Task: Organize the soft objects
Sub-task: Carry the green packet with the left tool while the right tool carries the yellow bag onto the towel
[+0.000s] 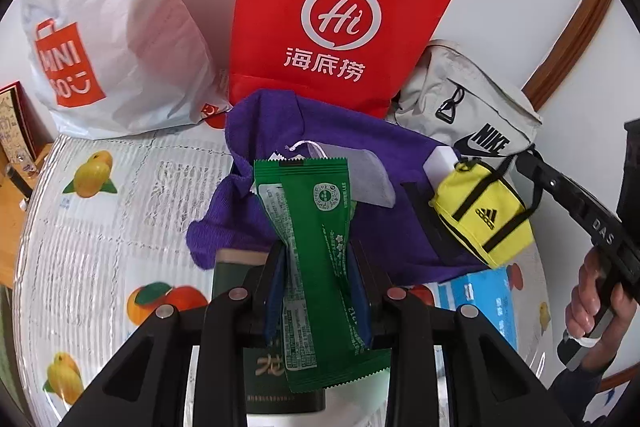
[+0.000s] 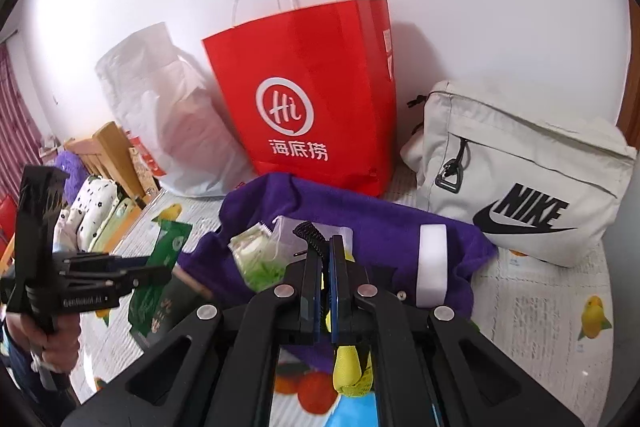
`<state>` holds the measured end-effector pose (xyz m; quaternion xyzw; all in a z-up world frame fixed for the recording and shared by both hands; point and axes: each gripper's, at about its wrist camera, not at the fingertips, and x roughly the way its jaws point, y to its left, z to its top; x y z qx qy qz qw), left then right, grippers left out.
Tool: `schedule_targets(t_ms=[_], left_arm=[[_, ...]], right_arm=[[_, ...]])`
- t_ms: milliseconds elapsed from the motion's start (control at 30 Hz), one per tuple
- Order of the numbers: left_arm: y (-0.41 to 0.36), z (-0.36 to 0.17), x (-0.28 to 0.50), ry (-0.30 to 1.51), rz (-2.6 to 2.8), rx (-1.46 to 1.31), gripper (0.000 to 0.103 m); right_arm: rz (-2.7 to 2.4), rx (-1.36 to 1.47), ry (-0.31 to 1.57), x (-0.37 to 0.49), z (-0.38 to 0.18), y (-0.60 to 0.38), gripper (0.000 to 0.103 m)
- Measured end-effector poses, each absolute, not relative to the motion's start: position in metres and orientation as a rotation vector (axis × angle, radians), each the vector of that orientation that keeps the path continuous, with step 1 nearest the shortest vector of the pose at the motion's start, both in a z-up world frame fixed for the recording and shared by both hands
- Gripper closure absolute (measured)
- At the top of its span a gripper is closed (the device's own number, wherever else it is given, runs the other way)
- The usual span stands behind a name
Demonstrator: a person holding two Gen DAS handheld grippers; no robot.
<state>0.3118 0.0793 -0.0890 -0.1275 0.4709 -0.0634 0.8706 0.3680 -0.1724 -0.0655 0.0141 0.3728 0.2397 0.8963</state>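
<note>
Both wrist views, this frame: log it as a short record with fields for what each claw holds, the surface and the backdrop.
left claw: shut on green snack packet
right claw: shut on yellow mini bag by its black strap
surface: purple towel on fruit-print tablecloth
backdrop: red paper bag, white plastic bag, grey Nike bag

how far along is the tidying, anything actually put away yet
Nothing visibly put away yet. In hand: the left tongs are shut on a green snack packet, and the right tongs are shut on the strap of a small yellow Adidas bag. Left: the purple towel, white sponge block and tea-bag pouch lie loose before the red Haidilao bag.
</note>
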Motion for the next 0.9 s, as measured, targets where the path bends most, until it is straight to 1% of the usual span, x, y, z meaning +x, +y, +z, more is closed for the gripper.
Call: schedule_targets(t_ms=[200, 433, 567, 633, 667, 767, 833, 900], left_arm=[[0.076, -0.098, 0.331, 1.007, -0.135, -0.253, 0.074], [0.065, -0.108, 0.351, 1.034, -0.159, -0.233, 0.074], [0.055, -0.113, 0.362, 1.048, -0.17, -0.215, 0.074], [0.05, -0.116, 0.369, 1.056, -0.176, -0.211, 0.074], [0.047, -0.117, 0.373, 1.059, -0.18, -0.208, 0.074], [0.039, -0.121, 0.383, 1.072, -0.187, -0.193, 0.074], [0.032, -0.124, 0.389, 1.077, -0.193, -0.179, 0.074], [0.025, -0.127, 0.396, 1.085, -0.205, -0.173, 0.074]], right_arm=[[0.536, 0.061, 0.803, 0.39, -0.08, -0.16, 0.1], [0.499, 0.069, 0.916, 0.411, -0.122, -0.166, 0.1], [0.448, 0.061, 0.941, 0.416, -0.136, -0.178, 0.1], [0.443, 0.059, 0.954, 0.417, -0.139, -0.182, 0.098], [0.441, 0.054, 0.956, 0.417, -0.141, -0.184, 0.096], [0.429, 0.012, 0.968, 0.414, -0.143, -0.184, 0.095], [0.407, -0.017, 0.968, 0.411, -0.143, -0.186, 0.089], [0.376, -0.046, 0.961, 0.403, -0.143, -0.19, 0.072]])
